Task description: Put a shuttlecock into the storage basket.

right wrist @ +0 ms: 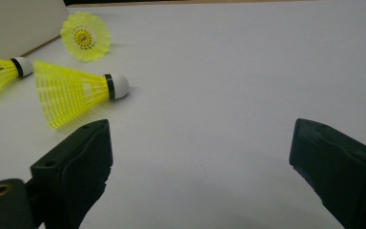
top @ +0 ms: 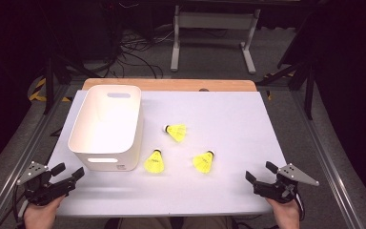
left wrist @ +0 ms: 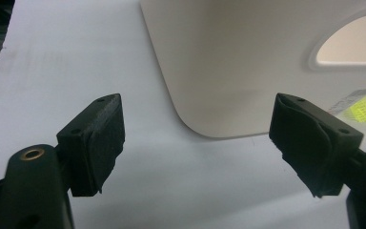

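My right claw (top: pixel 259 172) sits at the lower right of the high view, jaws spread wide and holding nothing, low over the white desk (top: pixel 228 109). In its own view the nearest shuttlecock (right wrist: pixel 78 93) lies on its side at the upper left, cork tip pointing toward frame centre, skirt fanning away. It is near the left jaw but not between the jaws. If I drive straight forward I judge I will pass it on the right, or clip the skirt with the left jaw and roll it off toward the other two.

The skirt is thin mesh; closing on it hard could crush or fling it. The cork end looks like the safer grip, though it is small and round and could squirt out.

My left claw (top: pixel 68 172), lower left of the high view, is also spread apart and empty. In its view the white bin (left wrist: pixel 248 62) fills the upper right, close ahead. A careless push there could shove the bin into the middle shuttlecock (top: pixel 154 161), which lies just beside its near corner. The far shuttlecock (top: pixel 176 132) lies near the bin's right wall.
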